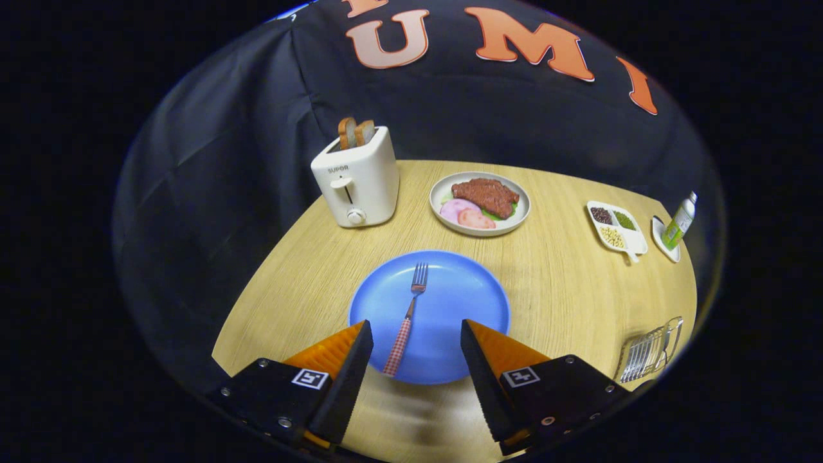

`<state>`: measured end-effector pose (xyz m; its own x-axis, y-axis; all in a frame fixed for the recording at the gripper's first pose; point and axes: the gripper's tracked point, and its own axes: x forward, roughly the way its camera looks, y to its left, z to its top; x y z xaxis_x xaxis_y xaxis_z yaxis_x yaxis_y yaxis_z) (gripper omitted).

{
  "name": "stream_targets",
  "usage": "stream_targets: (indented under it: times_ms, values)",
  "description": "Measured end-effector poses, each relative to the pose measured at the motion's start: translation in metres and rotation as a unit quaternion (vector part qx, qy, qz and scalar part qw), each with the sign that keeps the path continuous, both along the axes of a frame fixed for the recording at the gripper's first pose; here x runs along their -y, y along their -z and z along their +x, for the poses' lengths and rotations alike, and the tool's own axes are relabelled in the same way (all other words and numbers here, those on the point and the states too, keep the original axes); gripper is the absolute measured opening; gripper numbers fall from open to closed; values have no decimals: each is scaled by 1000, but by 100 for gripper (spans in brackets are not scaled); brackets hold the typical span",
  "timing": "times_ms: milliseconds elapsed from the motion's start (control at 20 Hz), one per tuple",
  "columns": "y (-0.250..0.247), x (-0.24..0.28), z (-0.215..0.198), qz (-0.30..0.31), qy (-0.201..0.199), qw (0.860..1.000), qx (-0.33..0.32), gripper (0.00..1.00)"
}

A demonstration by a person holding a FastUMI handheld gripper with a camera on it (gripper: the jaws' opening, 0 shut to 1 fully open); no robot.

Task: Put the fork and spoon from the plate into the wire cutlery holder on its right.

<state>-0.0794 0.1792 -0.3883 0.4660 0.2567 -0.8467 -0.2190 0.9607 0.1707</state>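
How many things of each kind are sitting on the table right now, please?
Plates: 2, the blue plate and the white plate of food
Forks: 1, the fork on the blue plate
Toasters: 1, the toaster
Divided dishes: 1, the divided dish
Bottles: 1, the bottle on a small dish
Small dishes: 1
Wire holders: 1, the wire cutlery holder
Total: 8
The tool is open over the fork handle.

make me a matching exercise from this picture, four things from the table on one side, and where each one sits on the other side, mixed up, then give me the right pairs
Things:
1. fork
2. toaster
3. wire cutlery holder
4. steak

Places:
A. on the white plate beyond the blue plate
B. right of the blue plate, near the table edge
C. on the blue plate, handle between the open gripper fingers
D. beyond the blue plate, to its left, bread in its slots

Pairs: 1-C, 2-D, 3-B, 4-A
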Motion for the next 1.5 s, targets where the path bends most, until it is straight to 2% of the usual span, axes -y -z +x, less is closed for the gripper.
stream_targets:
  times_ms: [300,600,700,800,950,1150,1500]
  values:
    - [36,-14,-10,-30,-23,999,-38,82]
    - [63,-17,-7,-42,-6,997,-60,82]
    - [68,-18,-7,-42,-1,998,-56,78]
    - [72,-20,-9,-41,4,998,-54,68]
    - [79,-21,-13,-43,4,998,-54,41]
    - [80,-14,-4,-36,43,998,-31,18]
    - [78,-16,-4,-4,38,998,-42,8]
